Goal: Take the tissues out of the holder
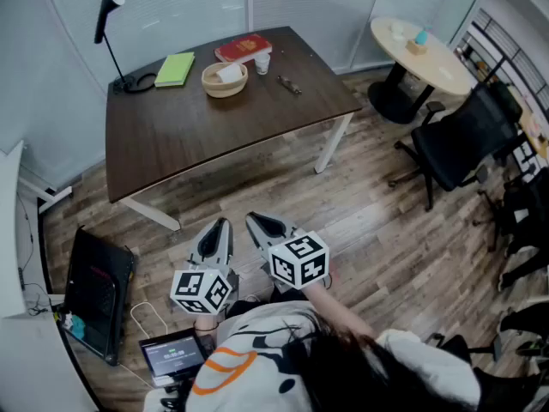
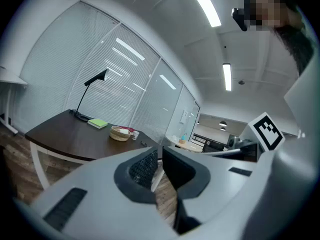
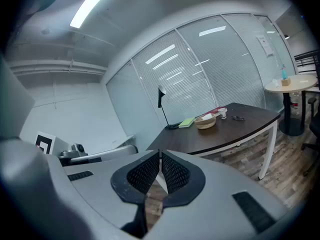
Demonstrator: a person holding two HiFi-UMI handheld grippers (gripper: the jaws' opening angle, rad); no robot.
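Note:
The tissue holder is a round woven bowl (image 1: 225, 79) with white tissue in it, at the far side of the dark wooden table (image 1: 197, 136). It also shows small in the left gripper view, bowl (image 2: 120, 133), and in the right gripper view, bowl (image 3: 205, 121). Both grippers are held low over the floor, well short of the table and pointing toward it. My left gripper (image 1: 216, 227) (image 2: 160, 149) is shut with nothing in it. My right gripper (image 1: 260, 224) (image 3: 160, 152) is shut too, and empty.
On the table are a black desk lamp (image 1: 107, 24), a green notebook (image 1: 176, 69), a red book (image 1: 243, 48), a white cup (image 1: 262, 62) and a small dark object (image 1: 289, 84). A round table (image 1: 420, 54) and office chair (image 1: 463, 140) stand right. A laptop (image 1: 171, 354) lies on the floor.

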